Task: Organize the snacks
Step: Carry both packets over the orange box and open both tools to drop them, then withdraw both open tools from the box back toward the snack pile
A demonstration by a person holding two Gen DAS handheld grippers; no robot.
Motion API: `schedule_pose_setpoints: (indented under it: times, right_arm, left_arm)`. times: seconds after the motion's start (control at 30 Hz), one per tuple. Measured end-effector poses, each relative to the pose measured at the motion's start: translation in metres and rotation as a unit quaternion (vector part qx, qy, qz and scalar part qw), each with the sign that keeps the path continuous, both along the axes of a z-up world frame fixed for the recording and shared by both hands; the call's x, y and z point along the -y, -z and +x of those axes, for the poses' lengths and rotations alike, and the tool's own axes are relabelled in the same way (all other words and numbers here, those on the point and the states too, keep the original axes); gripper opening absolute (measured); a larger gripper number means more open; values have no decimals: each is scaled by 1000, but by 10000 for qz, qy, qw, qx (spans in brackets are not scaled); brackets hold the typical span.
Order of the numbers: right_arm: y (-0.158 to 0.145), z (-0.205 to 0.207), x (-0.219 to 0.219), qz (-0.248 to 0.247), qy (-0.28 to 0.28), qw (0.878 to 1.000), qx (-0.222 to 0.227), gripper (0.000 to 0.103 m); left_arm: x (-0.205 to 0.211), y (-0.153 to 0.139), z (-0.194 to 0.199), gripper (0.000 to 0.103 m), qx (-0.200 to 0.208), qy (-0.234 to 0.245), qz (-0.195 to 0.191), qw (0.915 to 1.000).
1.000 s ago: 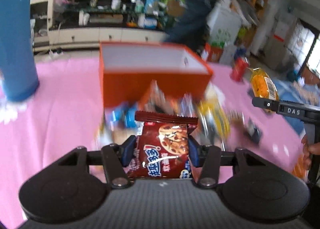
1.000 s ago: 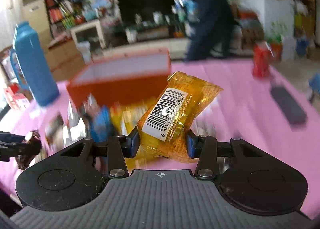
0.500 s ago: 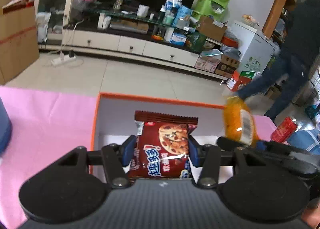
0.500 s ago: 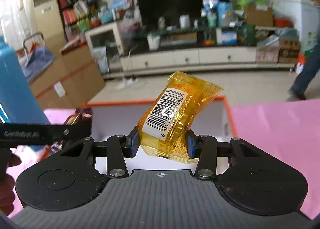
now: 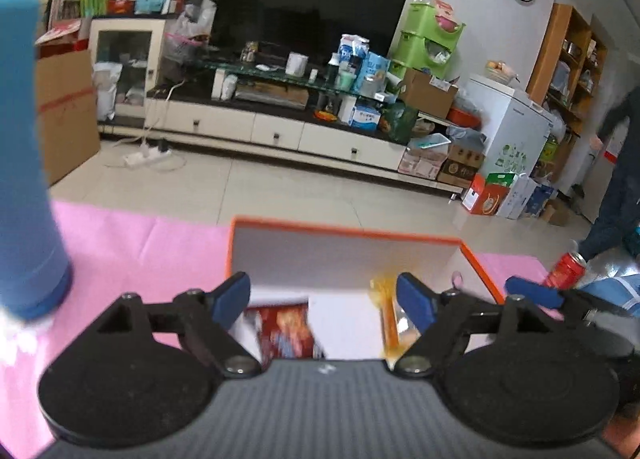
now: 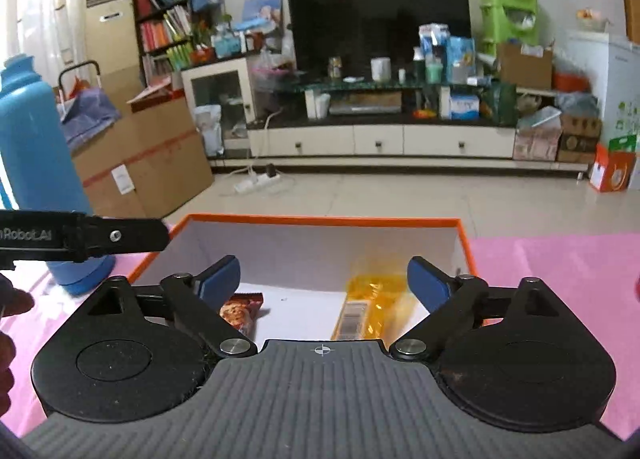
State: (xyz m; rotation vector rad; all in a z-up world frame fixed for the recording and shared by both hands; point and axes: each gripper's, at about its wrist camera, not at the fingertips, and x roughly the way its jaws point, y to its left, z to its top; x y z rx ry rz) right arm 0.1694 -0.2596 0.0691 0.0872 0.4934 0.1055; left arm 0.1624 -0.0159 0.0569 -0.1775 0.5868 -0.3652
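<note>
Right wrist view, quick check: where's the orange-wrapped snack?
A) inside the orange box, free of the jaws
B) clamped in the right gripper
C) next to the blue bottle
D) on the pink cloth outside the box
A. The orange-wrapped snack is down inside the orange box, and the right gripper has just opened its jaws, which stand wide with neither pad touching it.
</note>
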Motion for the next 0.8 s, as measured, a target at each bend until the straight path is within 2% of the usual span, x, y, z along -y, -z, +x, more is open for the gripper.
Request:
schedule_pose_setpoints:
  times: [0.2,0.3,0.33,0.4,0.43,0.6,0.73,0.8]
  right_arm:
    - [5,-77,13,19,-78,10000,-46,88]
    - [16,-121,24,216,14,9996,-165,90]
    - [18,-136,28,304,68,9993,-189,90]
    - [24,-165,37,483,235,9983,-204,91]
    - [26,-179,42,576,343,9976,-198,91]
    - [35,-228,66,1003,724,9920,-267,92]
    - [39,-253,71,826,815,9928,-298,92]
    - [42,-260,72,769,880,9925,-357,92]
  left_arm:
    - [-35,24,-94,80,-79,-98,244,9996]
    - [-49,30,-133,83,-98,-133,230,9996]
    - [-52,33,-144,84,-82,-103,225,9997]
    - [-58,40,-163,95,-34,-112,239,9996]
    - [-60,40,-169,101,-12,-173,267,9995]
    - [-70,31,-178,101,133,-186,306,9993]
    - [-84,34,-184,101,82,-268,362,9990]
    - [-92,42,-188,101,-73,-287,398,9988]
